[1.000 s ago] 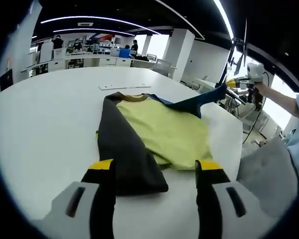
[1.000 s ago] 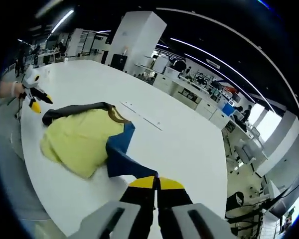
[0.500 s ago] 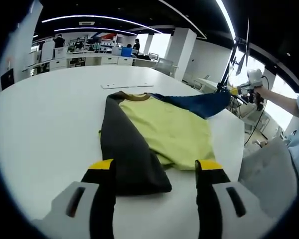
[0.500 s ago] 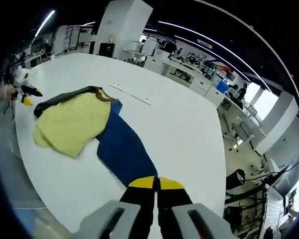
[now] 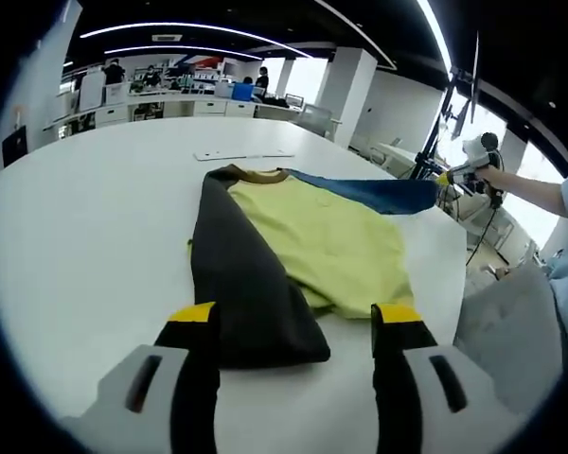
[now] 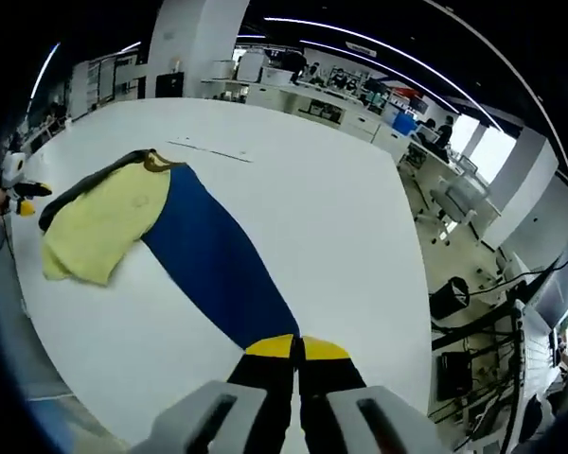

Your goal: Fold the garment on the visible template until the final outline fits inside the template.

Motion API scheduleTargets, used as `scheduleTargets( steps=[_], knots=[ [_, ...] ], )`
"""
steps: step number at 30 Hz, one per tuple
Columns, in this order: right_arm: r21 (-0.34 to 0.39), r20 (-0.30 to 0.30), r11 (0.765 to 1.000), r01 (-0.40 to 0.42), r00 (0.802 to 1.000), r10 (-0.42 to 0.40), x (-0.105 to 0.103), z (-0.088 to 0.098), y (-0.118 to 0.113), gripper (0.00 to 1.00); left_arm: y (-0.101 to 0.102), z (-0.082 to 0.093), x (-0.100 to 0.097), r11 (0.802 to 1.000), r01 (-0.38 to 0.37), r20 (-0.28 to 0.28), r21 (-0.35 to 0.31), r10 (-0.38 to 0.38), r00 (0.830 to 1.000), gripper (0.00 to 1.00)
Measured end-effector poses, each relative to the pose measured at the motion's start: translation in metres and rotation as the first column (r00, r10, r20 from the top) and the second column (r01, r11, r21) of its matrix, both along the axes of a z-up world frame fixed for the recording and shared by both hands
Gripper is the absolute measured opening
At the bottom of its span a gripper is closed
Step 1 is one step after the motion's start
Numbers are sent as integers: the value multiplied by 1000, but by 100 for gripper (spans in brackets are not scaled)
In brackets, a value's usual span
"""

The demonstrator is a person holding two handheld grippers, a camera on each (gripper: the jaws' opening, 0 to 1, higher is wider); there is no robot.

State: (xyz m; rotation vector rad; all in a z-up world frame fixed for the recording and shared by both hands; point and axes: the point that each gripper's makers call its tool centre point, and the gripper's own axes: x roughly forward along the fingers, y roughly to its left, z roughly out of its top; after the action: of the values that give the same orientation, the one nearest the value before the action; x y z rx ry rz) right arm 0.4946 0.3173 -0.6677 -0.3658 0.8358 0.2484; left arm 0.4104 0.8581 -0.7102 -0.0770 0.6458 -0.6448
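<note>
The garment [image 5: 303,246] lies on the white counter [image 5: 85,218]. In the left gripper view its dark sleeve [image 5: 251,293] runs toward the camera and ends between the left gripper [image 5: 293,317], whose jaws are spread wide and hold nothing. The yellow body sits to the right of that sleeve, with the brown collar at the far end. The right gripper [image 5: 443,178] is small at the far right, at the tip of the blue sleeve [image 5: 369,192].

The right gripper view shows the blue sleeve [image 6: 218,265] pulled out long and straight, from the collar down to the right gripper [image 6: 298,348]. Its jaws are pressed together, pinching the sleeve end. The left gripper [image 6: 21,194] is tiny at the far left. A thin flat strip [image 6: 208,149] lies on the counter past the collar.
</note>
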Motion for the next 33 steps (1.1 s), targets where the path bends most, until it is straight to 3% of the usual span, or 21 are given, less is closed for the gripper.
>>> scheduleTargets(
  steps=[5,17,26,33],
  knots=[
    [7,-30,999,54,998,-54,29,-16,-37,0,2,3,4,1000,-6,4,3,6,1000,62],
    [10,-96,993,114,989,-113,70,-62,-60,0,10,6,11,1000,-24,-7,20,24,1000,62],
    [-17,-145,990,138,980,-139,68,-89,-69,0,12,0,10,999,-31,-28,27,32,999,62],
    [-41,-124,991,126,984,-130,68,-93,-67,0,11,-4,10,999,-32,-35,21,32,999,62]
  ],
)
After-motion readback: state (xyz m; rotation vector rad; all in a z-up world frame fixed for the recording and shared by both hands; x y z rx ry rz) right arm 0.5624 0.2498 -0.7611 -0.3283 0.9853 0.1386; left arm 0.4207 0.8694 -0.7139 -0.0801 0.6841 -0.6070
